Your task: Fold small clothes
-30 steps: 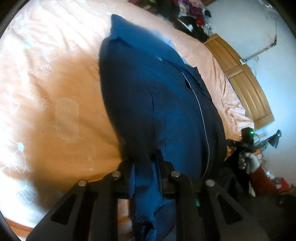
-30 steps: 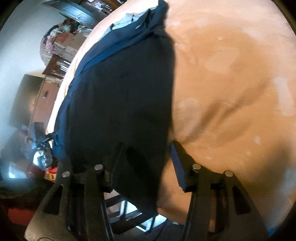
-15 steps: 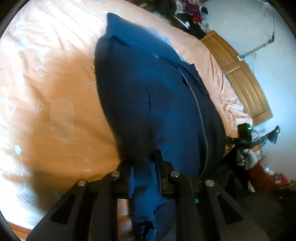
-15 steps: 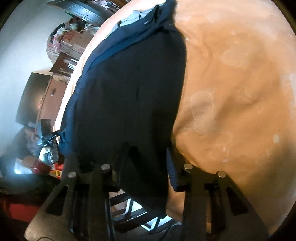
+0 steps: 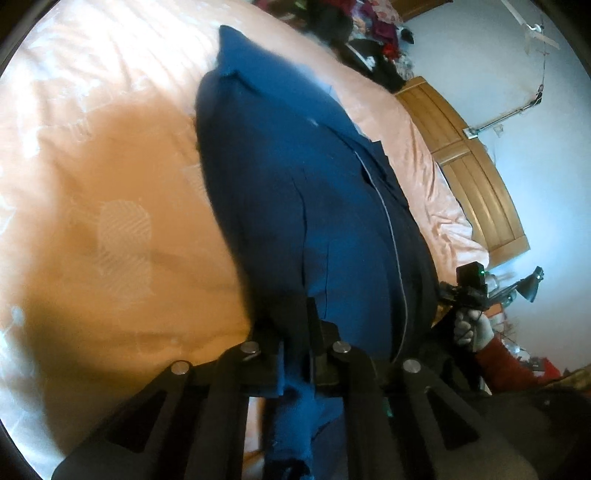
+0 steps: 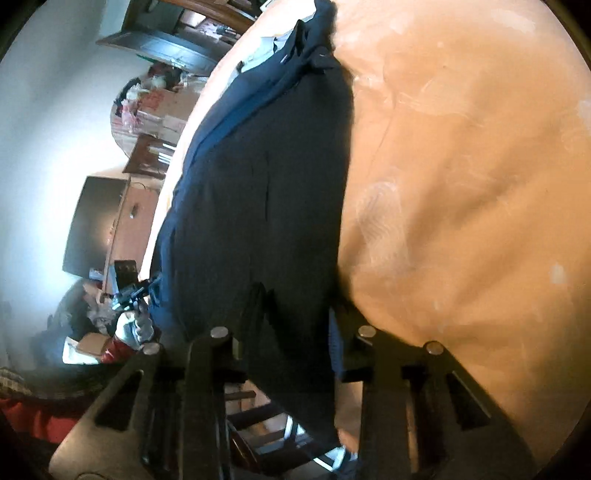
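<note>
A dark blue garment (image 5: 314, 203) with a thin pale piping line lies stretched lengthwise on the peach bed sheet (image 5: 110, 166). My left gripper (image 5: 295, 332) is shut on its near edge, and a bunch of cloth hangs down behind the jaws. In the right wrist view the same garment (image 6: 258, 203) looks almost black. My right gripper (image 6: 295, 314) straddles its near edge, the jaws still apart with cloth between them. Each view shows the other gripper in a gloved hand (image 5: 472, 328) (image 6: 135, 326) at the garment's far side.
A wooden headboard (image 5: 472, 177) borders the bed, with a heap of clothes (image 5: 362, 33) beyond it and a desk lamp (image 5: 532, 288) nearby. A dark screen (image 6: 96, 221) and a wooden cabinet (image 6: 129, 221) stand off the bed. Chair rungs (image 6: 266, 424) show below the bed edge.
My right gripper's jaws have narrowed around the garment's edge. The left gripper has kept its hold, and both views have shifted slightly.
</note>
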A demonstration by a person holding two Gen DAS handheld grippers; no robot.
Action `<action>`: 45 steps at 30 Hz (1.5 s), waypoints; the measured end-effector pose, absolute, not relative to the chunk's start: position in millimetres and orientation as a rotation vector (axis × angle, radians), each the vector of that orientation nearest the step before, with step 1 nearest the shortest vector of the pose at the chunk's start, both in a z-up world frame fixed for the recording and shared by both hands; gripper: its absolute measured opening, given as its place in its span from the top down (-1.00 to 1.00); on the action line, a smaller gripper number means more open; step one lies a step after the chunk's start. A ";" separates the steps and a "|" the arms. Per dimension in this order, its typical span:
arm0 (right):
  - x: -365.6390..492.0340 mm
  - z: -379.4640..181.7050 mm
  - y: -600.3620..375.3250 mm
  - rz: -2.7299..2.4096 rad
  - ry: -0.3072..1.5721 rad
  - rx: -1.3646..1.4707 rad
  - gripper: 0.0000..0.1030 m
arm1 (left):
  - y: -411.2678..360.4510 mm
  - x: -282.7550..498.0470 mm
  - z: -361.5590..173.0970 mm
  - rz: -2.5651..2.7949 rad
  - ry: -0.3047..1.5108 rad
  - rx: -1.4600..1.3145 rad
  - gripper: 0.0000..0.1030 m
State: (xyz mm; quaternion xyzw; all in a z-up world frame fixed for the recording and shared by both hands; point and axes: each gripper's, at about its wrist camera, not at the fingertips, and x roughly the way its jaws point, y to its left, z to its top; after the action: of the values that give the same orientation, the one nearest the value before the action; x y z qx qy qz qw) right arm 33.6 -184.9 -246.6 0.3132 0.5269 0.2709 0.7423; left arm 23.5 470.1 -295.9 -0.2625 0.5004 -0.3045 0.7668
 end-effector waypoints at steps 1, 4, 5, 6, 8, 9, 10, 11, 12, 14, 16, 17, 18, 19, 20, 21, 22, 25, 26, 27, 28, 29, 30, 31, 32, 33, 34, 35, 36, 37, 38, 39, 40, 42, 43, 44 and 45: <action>36.9 -248.1 -181.5 0.604 1.144 0.708 0.40 | 468.5 26.0 -296.6 -0.672 1.089 -0.585 0.79; 45.4 -253.8 -174.2 0.647 1.112 0.780 0.36 | 464.0 29.2 -298.9 -0.686 1.090 -0.604 0.79; 46.7 -254.6 -170.6 0.654 1.110 0.787 0.36 | 463.3 30.3 -299.8 -0.688 1.091 -0.615 0.79; 44.9 -253.6 -169.5 0.655 1.112 0.780 0.36 | 462.6 30.2 -299.7 -0.687 1.093 -0.616 0.79; 35.9 -248.8 -170.2 0.672 1.129 0.755 0.37 | 460.3 25.2 -295.0 -0.713 1.101 -0.602 0.84; 30.7 -247.7 -172.3 0.674 1.141 0.736 0.39 | 461.1 22.8 -293.0 -0.731 1.107 -0.586 0.87; 25.5 -246.5 -173.5 0.672 1.154 0.713 0.41 | 459.3 18.7 -290.7 -0.746 1.116 -0.559 0.85; 21.7 -245.9 -174.6 0.673 1.162 0.698 0.42 | 458.7 16.7 -290.4 -0.757 1.134 -0.527 0.85; 20.1 -245.8 -173.1 0.672 1.165 0.688 0.41 | 457.8 15.7 -291.4 -0.754 1.144 -0.511 0.85; 23.8 -247.0 -166.3 0.662 1.172 0.668 0.39 | 456.7 18.8 -294.0 -0.732 1.139 -0.499 0.81; 25.4 -243.6 -154.3 0.632 1.174 0.585 0.39 | 455.8 21.9 -294.9 -0.719 1.125 -0.517 0.80; 23.2 -239.0 -152.4 0.613 1.174 0.542 0.44 | 454.1 21.3 -293.9 -0.710 1.118 -0.512 0.80; 20.6 -232.3 -149.8 0.594 1.171 0.502 0.58 | 452.5 18.4 -290.5 -0.710 1.106 -0.507 0.89; 16.4 -221.3 -150.3 0.602 1.138 0.516 0.91 | 452.0 14.8 -286.6 -0.705 1.092 -0.507 0.91; 14.6 -214.2 -152.7 0.625 1.106 0.552 0.94 | 452.5 11.3 -278.8 -0.715 1.067 -0.536 0.93; 13.4 -200.2 -152.5 0.654 1.056 0.595 0.94 | 452.7 9.6 -271.3 -0.734 1.041 -0.568 0.95; 14.2 -191.0 -152.8 0.673 1.022 0.630 0.94 | 453.0 9.2 -263.7 -0.754 1.011 -0.600 0.95; 25.5 -167.7 -149.0 0.754 0.938 0.732 0.94 | 454.5 17.7 -237.1 -0.836 0.902 -0.731 0.95; 30.9 -163.9 -147.4 0.766 0.928 0.757 0.94 | 453.2 24.1 -227.7 -0.859 0.868 -0.766 0.95; 35.1 -162.1 -147.2 0.771 0.923 0.777 0.94 | 451.4 29.2 -222.0 -0.874 0.851 -0.786 0.95; 40.3 -160.2 -147.6 0.781 0.917 0.799 0.94 | 449.5 33.8 -217.8 -0.889 0.840 -0.798 0.95; 45.0 -158.6 -148.9 0.790 0.911 0.813 0.94 | 447.4 41.8 -211.0 -0.905 0.829 -0.805 0.95; 55.3 -155.8 -150.9 0.794 0.904 0.840 0.94 | 446.7 50.8 -205.2 -0.912 0.818 -0.808 0.95; 69.4 -153.7 -153.9 0.789 0.902 0.868 0.94 | 446.3 60.5 -200.3 -0.915 0.810 -0.817 0.95; 80.2 -152.0 -153.6 0.779 0.894 0.886 0.94 | 445.5 78.3 -194.7 -0.913 0.798 -0.840 0.95; 95.1 -148.8 -155.3 0.771 0.881 0.907 0.94 | 445.5 93.2 -191.3 -0.913 0.789 -0.856 0.95; 111.4 -147.7 -162.6 0.753 0.868 0.933 0.94 | 446.4 109.3 -188.6 -0.910 0.778 -0.875 0.94; 139.9 -147.0 -172.4 0.710 0.856 0.964 0.94 | 448.0 135.9 -186.1 -0.891 0.763 -0.897 0.93; 157.8 -146.8 -178.3 0.681 0.852 0.966 0.93 | 449.5 155.9 -186.7 -0.863 0.755 -0.900 0.90; 177.3 -149.2 -183.8 0.643 0.855 0.968 0.90 | 451.0 175.8 -189.8 -0.828 0.754 -0.912 0.85; 209.4 -160.0 -191.4 0.589 0.880 0.988 0.86 | 458.2 209.1 -203.9 -0.747 0.766 -0.958 0.80; 228.8 -168.8 -196.0 0.553 0.909 0.982 0.83 | 461.6 226.9 -212.9 -0.697 0.777 -0.984 0.69; 250.8 -179.2 -198.4 0.507 0.954 0.951 0.73 | 465.6 249.5 -226.1 -0.624 0.802 -0.990 0.58; 281.7 -206.6 -195.7 0.468 1.061 0.909 0.69 | 469.8 290.5 -257.8 -0.446 0.915 -0.944 0.58; 287.7 -215.8 -191.5 0.443 1.103 0.874 0.64 | 469.1 301.0 -269.3 -0.430 0.951 -0.945 0.58; 291.4 -226.9 -184.0 0.434 1.149 0.814 0.65 | 465.8 310.6 -281.7 -0.406 0.996 -0.928 0.58; 291.8 -230.3 -179.1 0.432 1.165 0.769 0.65 | 461.4 313.6 -284.2 -0.392 1.012 -0.892 0.61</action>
State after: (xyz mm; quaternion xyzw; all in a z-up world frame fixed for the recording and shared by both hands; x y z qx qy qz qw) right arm 291.8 -179.1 -230.3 0.3510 0.5320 0.1974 0.7449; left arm 313.6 461.4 -284.2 -0.4103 0.4653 -0.1805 0.7632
